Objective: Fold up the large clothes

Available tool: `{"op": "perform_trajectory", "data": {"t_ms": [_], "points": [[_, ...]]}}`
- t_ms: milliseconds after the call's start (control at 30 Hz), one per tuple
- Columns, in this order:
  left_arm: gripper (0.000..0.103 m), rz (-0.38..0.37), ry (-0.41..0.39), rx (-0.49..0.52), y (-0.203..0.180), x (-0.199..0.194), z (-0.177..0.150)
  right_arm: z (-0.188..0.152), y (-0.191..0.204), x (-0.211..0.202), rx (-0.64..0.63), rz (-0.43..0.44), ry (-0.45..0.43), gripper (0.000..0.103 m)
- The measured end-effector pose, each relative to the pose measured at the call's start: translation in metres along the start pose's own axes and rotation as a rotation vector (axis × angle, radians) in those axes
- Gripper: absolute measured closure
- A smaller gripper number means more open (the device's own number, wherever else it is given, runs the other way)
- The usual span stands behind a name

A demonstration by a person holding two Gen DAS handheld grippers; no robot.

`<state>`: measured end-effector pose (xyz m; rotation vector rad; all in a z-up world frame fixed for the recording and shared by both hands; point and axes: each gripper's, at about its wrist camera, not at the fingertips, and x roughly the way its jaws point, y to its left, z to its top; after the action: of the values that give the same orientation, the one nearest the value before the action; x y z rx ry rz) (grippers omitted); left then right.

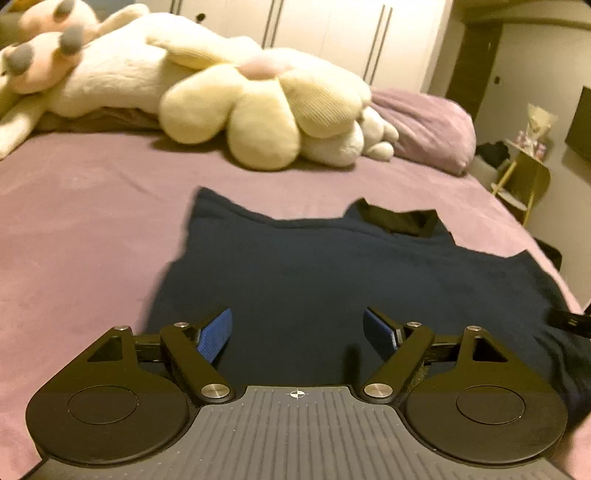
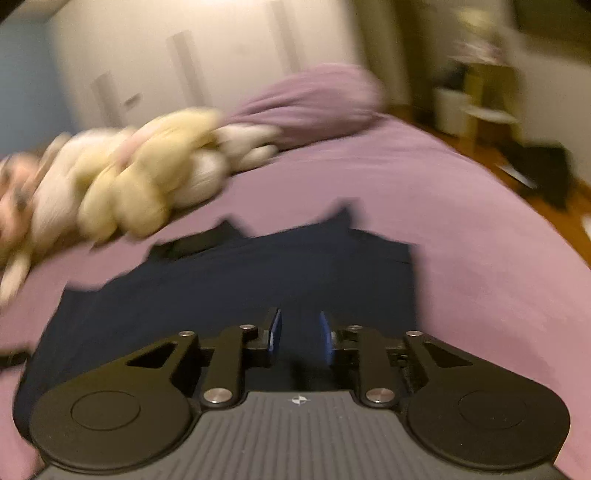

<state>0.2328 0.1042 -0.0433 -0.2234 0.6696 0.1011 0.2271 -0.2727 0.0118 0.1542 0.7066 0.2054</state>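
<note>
A dark navy garment (image 1: 314,266) lies spread on the purple bed (image 1: 92,206), its black-lined collar (image 1: 399,221) toward the far side. My left gripper (image 1: 297,332) is wide open and empty, held just above the garment's near part. In the blurred right wrist view the same garment (image 2: 221,288) lies under my right gripper (image 2: 300,338), whose blue pads (image 2: 275,334) stand a narrow gap apart with nothing between them. The tip of the other gripper shows at the right edge of the left wrist view (image 1: 570,319).
Large cream plush toys (image 1: 258,107) and a purple pillow (image 1: 432,125) lie across the far side of the bed. A small yellow side table (image 1: 524,177) stands beyond the bed's right edge. White wardrobe doors (image 1: 332,33) fill the background. Wooden floor (image 2: 480,155) shows to the right.
</note>
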Motion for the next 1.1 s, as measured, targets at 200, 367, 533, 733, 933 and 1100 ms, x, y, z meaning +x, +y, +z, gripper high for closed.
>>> {"op": "perform_trajectory", "data": {"t_ms": [200, 367, 533, 733, 933, 1100], "points": [[0.007, 0.114, -0.045, 0.078, -0.025, 0.057, 0.007, 0.008, 0.082, 0.089, -0.201, 0.096, 0.005, 0.084], [0.001, 0.15, -0.057, 0.124, -0.034, 0.094, 0.006, -0.001, 0.083, 0.155, -0.267, -0.02, 0.014, 0.084], [0.0, 0.099, -0.04, 0.094, -0.024, 0.112, 0.022, 0.008, 0.052, 0.164, -0.243, -0.02, -0.011, 0.084], [0.0, 0.066, -0.034, -0.001, -0.005, 0.136, 0.037, 0.025, -0.021, 0.155, -0.144, -0.142, -0.06, 0.084], [0.0, 0.018, -0.046, -0.068, 0.007, 0.145, 0.038, 0.02, -0.043, 0.16, -0.091, -0.13, -0.07, 0.086], [0.0, 0.006, -0.054, -0.077, 0.009, 0.148, 0.036, 0.016, -0.05, 0.164, -0.061, -0.109, -0.087, 0.086]]}}
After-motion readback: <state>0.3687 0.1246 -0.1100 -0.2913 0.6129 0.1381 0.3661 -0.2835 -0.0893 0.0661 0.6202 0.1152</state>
